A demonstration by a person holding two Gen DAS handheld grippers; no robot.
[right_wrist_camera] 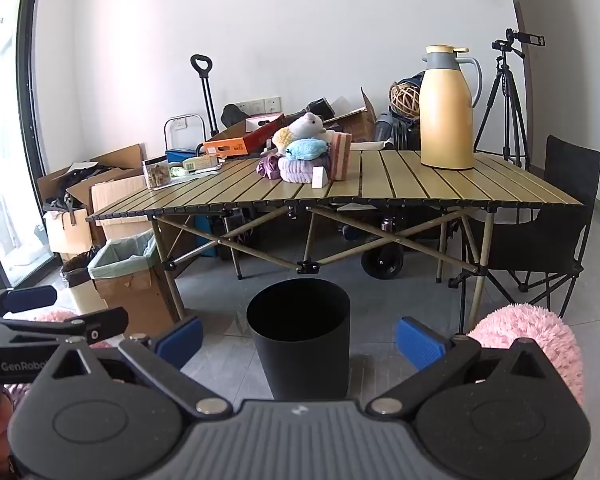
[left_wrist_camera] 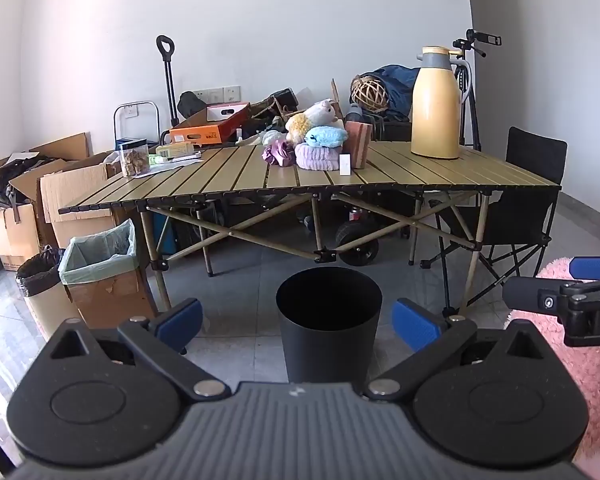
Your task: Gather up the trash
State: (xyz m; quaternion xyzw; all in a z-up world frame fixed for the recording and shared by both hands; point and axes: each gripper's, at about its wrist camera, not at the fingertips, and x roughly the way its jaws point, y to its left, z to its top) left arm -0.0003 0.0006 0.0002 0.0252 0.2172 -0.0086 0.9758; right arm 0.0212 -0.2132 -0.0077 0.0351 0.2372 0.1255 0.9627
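Note:
A black round trash bin (left_wrist_camera: 329,320) stands on the tiled floor in front of a folding slatted table (left_wrist_camera: 420,176); it also shows in the right wrist view (right_wrist_camera: 298,336). My left gripper (left_wrist_camera: 298,326) is open and empty, its blue pads either side of the bin, well back from it. My right gripper (right_wrist_camera: 299,338) is open and empty, also facing the bin. The right gripper shows at the right edge of the left wrist view (left_wrist_camera: 572,292). On the table lie a small white card (left_wrist_camera: 345,165), papers and packets (left_wrist_camera: 176,152) and a pile of soft toys (left_wrist_camera: 320,136).
A yellow thermos jug (left_wrist_camera: 436,104) stands on the table's right. A lined cardboard box (left_wrist_camera: 100,268) and a lined round bin (left_wrist_camera: 40,288) stand at the left table leg. A black folding chair (left_wrist_camera: 520,208) is at the right. Pink fluffy fabric (left_wrist_camera: 580,360) lies near right. Boxes crowd the back wall.

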